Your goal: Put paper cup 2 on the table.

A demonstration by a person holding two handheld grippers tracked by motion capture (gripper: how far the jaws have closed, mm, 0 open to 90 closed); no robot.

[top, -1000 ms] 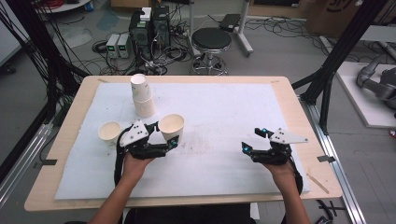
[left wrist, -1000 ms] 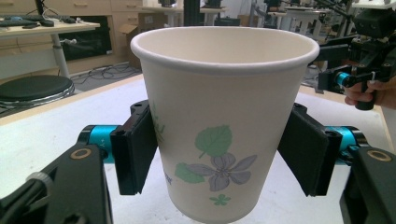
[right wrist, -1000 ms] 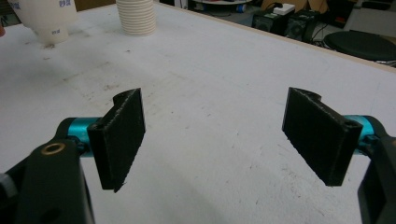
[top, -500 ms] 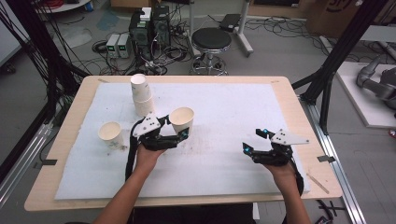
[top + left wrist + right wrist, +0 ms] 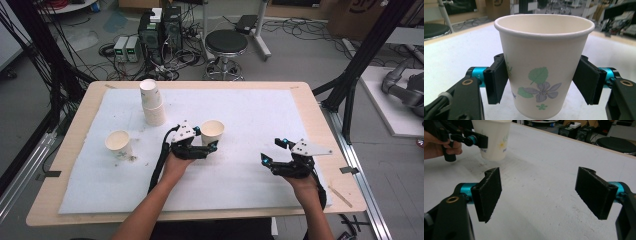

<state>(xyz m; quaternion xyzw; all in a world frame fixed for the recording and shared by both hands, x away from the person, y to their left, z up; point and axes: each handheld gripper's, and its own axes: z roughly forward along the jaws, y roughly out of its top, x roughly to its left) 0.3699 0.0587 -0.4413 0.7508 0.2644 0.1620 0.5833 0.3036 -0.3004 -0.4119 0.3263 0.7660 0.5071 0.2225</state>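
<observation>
You are mid-carry: your left gripper [image 5: 209, 146] clamps the paper cup [image 5: 543, 62] between its pads [image 5: 496, 78], and I judge the next move calls for lowering it level onto the white mat [image 5: 260, 120] before releasing. The cup stands upright between the fingers, long axis vertical, mouth up. Your right gripper [image 5: 541, 195] rests with jaws spread on nothing.
</observation>
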